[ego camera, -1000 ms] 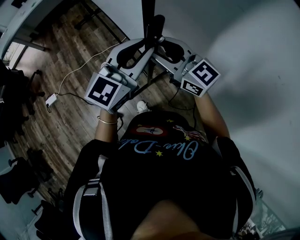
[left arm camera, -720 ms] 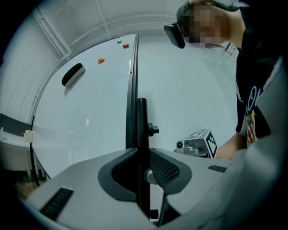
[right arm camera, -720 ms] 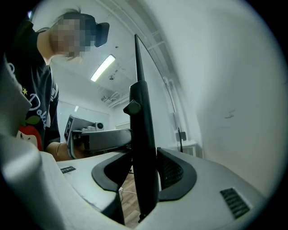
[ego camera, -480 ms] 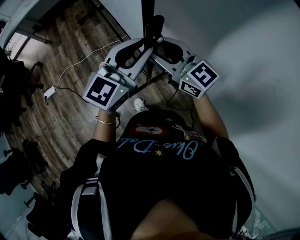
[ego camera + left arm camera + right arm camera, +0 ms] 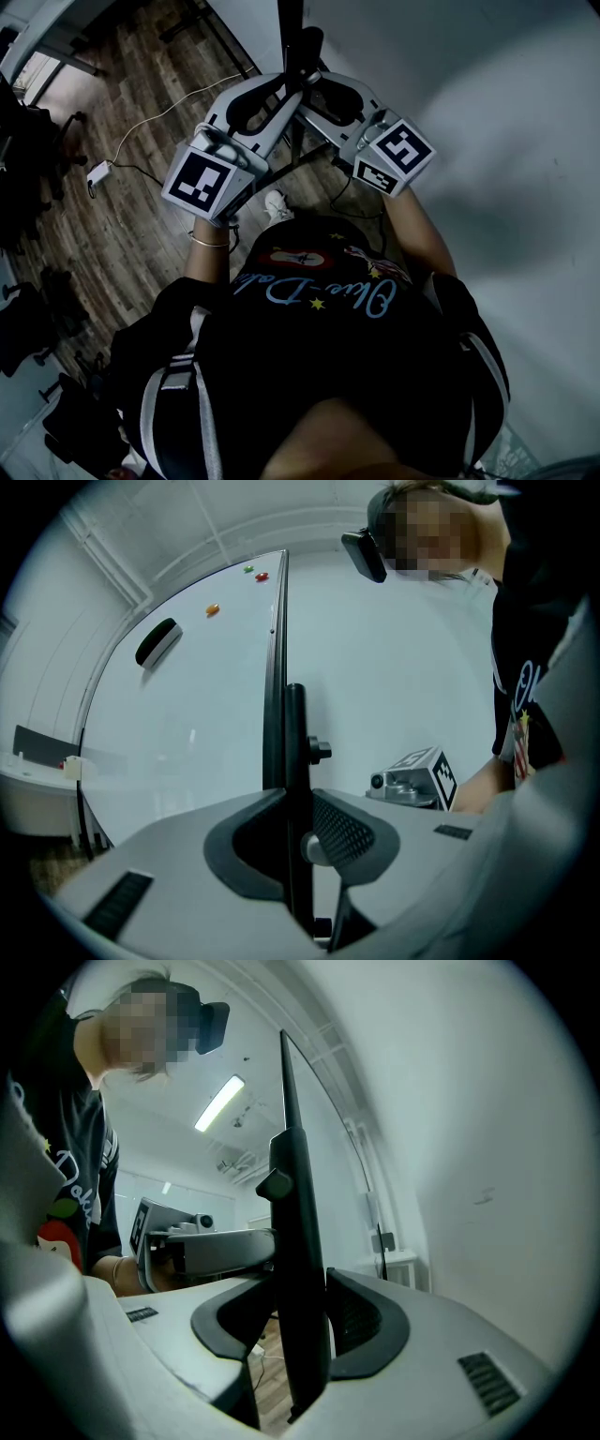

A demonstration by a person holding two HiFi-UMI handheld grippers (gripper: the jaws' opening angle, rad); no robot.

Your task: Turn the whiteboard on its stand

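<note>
The whiteboard [image 5: 487, 112] fills the right of the head view as a big white face; its black edge frame [image 5: 289, 28] runs up at top centre. My left gripper [image 5: 267, 98] comes at that frame from the left and my right gripper [image 5: 323, 94] from the right. In the left gripper view the frame [image 5: 275, 667] stands between the left gripper's [image 5: 298, 832] pads, which are shut on it. In the right gripper view the right gripper [image 5: 300, 1321] is likewise shut on the frame [image 5: 295, 1185]. An eraser [image 5: 157, 641] and small magnets [image 5: 213, 609] stick to the board's face.
Wooden floor [image 5: 141, 216] lies below on the left, with a white cable and adapter [image 5: 98, 173]. Dark chairs [image 5: 28, 319] stand at the left edge. The person's shoe [image 5: 275, 202] is near the stand's foot. The person's body fills the lower part of the head view.
Both grippers and the board's edge have drifted a little up and to the left in the head view. The floor behind them has shifted. Both grips look unchanged.
</note>
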